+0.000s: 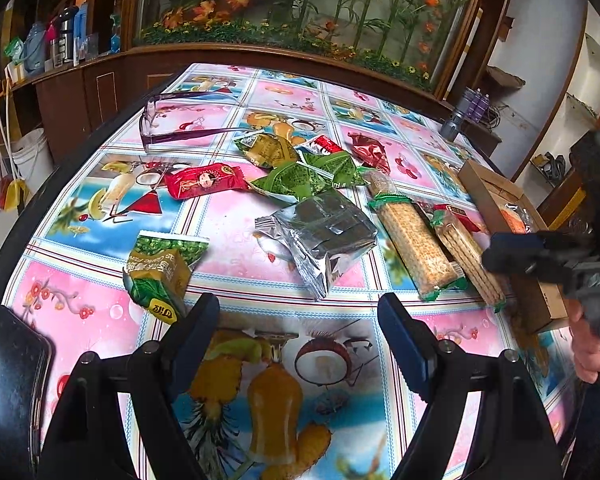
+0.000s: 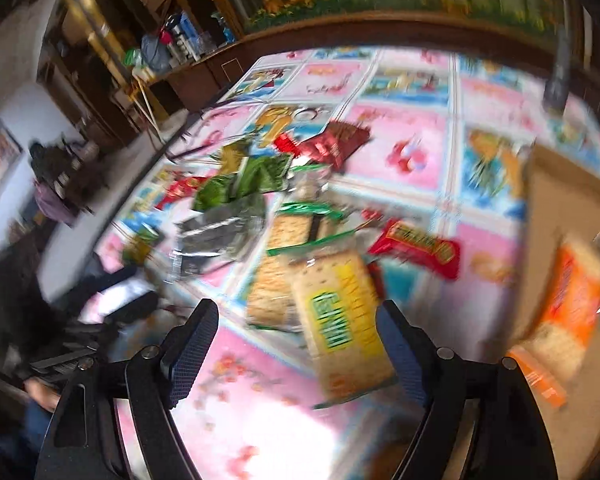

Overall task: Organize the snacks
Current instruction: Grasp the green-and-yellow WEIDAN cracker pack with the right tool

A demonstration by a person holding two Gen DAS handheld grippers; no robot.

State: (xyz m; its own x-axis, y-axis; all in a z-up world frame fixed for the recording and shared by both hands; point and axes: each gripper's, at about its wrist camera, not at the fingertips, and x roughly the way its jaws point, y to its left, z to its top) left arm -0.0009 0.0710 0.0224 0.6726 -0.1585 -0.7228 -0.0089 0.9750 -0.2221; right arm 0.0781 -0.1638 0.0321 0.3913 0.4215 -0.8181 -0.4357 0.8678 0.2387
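Observation:
Several snack packs lie scattered on the table with the fruit-print cloth. In the left wrist view I see a green pea bag, a silver foil pack, a red candy pack, green packs and two cracker sleeves. My left gripper is open and empty, low over the table's near side. The right gripper shows at the right, above a cardboard box. In the blurred right wrist view my right gripper is open over a yellow cracker pack, not closed on it.
Purple glasses lie at the far left of the table. A dark phone sits at the near left edge. A flashlight stands at the far right. The box holds an orange pack. A wooden cabinet runs behind.

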